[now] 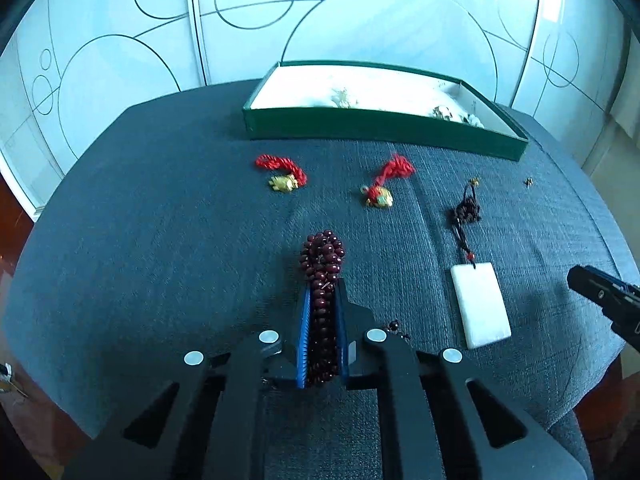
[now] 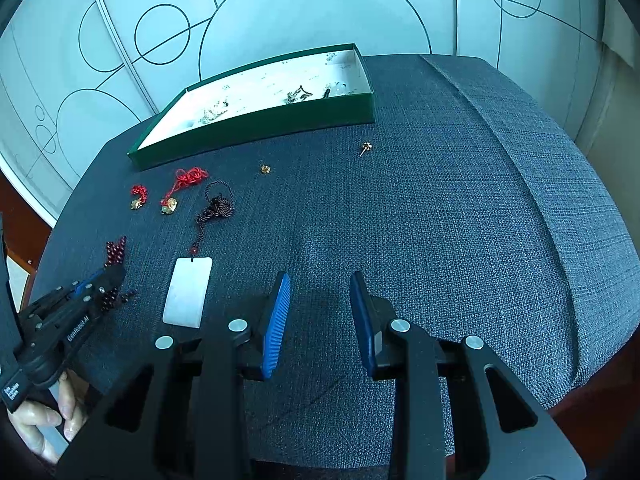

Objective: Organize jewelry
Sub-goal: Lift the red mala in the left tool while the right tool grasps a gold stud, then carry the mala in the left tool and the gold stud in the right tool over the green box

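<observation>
Dark-red bead bracelet (image 1: 322, 264) between jaws

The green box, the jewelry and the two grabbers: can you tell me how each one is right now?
green box: open, no lid, small pieces inside.
dark red bead bracelet: squeezed between the left gripper's pads.
left gripper: shut on the bracelet.
right gripper: open, nothing between its fingers.
white pendant: flat on the cloth, cord attached.
two red-cord charms: loose on the cloth.
two small gold earrings: loose on the cloth.
</observation>
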A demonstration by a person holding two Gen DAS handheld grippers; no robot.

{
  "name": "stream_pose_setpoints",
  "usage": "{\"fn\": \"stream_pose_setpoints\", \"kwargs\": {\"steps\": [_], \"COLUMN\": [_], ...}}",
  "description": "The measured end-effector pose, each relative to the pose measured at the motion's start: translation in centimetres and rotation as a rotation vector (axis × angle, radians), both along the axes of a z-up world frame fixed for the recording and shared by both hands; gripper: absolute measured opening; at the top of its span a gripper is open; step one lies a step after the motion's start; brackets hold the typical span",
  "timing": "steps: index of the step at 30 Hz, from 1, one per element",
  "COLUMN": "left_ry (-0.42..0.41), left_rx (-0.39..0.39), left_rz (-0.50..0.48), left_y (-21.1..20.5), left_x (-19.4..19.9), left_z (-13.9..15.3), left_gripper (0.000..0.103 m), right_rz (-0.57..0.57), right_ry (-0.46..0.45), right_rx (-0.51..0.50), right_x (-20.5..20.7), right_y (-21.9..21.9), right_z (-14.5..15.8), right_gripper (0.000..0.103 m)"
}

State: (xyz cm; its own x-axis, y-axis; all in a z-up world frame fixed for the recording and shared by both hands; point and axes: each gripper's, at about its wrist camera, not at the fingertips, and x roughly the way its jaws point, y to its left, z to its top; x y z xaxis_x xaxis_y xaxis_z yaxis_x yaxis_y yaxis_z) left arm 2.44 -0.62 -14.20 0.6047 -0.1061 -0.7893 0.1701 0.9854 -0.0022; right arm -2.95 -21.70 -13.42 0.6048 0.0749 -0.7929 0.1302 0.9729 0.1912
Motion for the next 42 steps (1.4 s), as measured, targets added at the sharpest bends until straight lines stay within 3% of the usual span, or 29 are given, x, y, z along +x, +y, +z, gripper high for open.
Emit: {"fn": "stream_pose_setpoints", "kwargs": {"steps": [6, 13, 32, 42], "left_ry": [-0.048, -0.042, -0.037, -0.012], "left_rx": [0.002, 0.000, -0.002, -0.006], "left_rz": [0.018, 0.059, 0.098, 0.090], "left_y": [0.7, 2.3, 3.3, 3.2], "left_x": [0.9, 2.6, 9.4, 10.6], "left_z": [1.7, 1.7, 1.2, 0.2], "left_gripper": [0.011, 0.011, 0.011, 0.011], "right_rz": [0.009, 0.023, -0.117, -0.152], "right_ry": [-0.001, -0.003, -0.017, 0.004], "right_rx": [-0.004, -0.022, -0.039, -0.049], "right_x": [0.5, 1.9, 10.8, 12.1], "right_y": [0.2, 0.9, -3.4, -3.8], "right_z": [0.2, 0.4, 0.1, -1.1], "right_gripper": [0.031, 0.031, 0.031, 0.030]}}
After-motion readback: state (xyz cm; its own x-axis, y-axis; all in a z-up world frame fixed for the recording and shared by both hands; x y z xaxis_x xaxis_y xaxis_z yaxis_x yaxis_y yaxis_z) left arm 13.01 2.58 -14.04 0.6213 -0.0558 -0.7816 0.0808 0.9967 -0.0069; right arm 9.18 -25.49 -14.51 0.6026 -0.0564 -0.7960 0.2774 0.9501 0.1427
